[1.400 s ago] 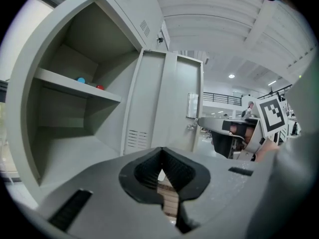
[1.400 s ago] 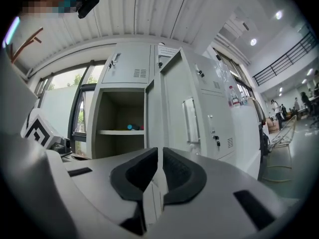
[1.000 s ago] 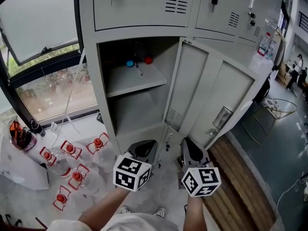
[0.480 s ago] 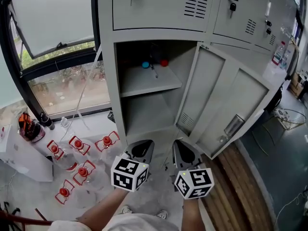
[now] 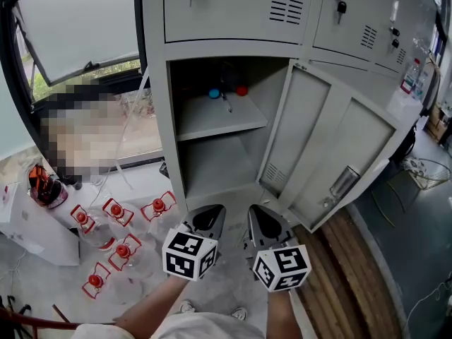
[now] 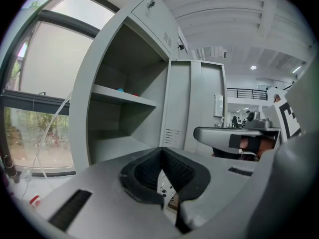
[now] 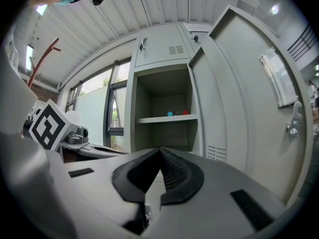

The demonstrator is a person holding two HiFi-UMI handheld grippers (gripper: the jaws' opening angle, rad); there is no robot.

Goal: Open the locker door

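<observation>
Locker door (image 5: 298, 129) stands wide open, swung out to the R of the lower compartment (image 5: 212, 161). Vent slots (image 5: 272, 179) sit low on its inner face. Just beside it is a 2nd grey panel (image 5: 353, 147) w/ a card holder (image 5: 344, 183). Can't tell if that panel belongs to the same door.

Inside the compartment is one shelf (image 5: 219, 122). At its back, close together, are a small blue item (image 5: 214, 93) and a small red item (image 5: 241, 90), both too small to ID.

L gripper (image 5: 209, 216) and R gripper (image 5: 258, 217) are held side by side, low in front of the opening. Both are apart from the door and touch nothing. In the L gripper view the jaws meet at the tips, w/ nothing btwn the ribbed pads (image 6: 174, 171). In the R gripper view it's the same: jaws together, no item in them, w/ the door (image 7: 249, 98) off to the R and its handle (image 7: 294, 123) near the frame edge. Each gripper's marker cube (image 5: 191, 254) sits over the person's hand.

Upper locker doors (image 5: 226, 6) are shut, w/ a key (image 5: 342, 7) hanging in one lock. On the floor L of the locker are clear bottles w/ red caps (image 5: 116, 210), near a window (image 5: 78, 34).
</observation>
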